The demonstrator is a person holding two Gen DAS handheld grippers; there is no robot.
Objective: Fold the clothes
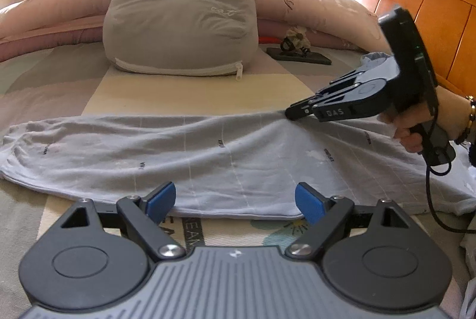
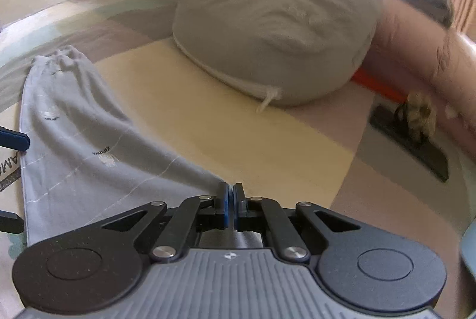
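Note:
A pale blue-grey garment with thin white lines and small printed words lies stretched across the bed, folded lengthwise. My left gripper is open, its blue pads on either side of the garment's near edge, low over the bed. My right gripper is shut on the garment's far edge at the right and pulls the cloth up into a small peak. In the right wrist view the right gripper has its jaws closed on the cloth, which runs away to the left.
A grey cat-face cushion stands behind the garment. Pink quilts are piled behind it. A dark flat object with a small crumpled thing on it lies at the right. An orange wooden headboard stands at the far right.

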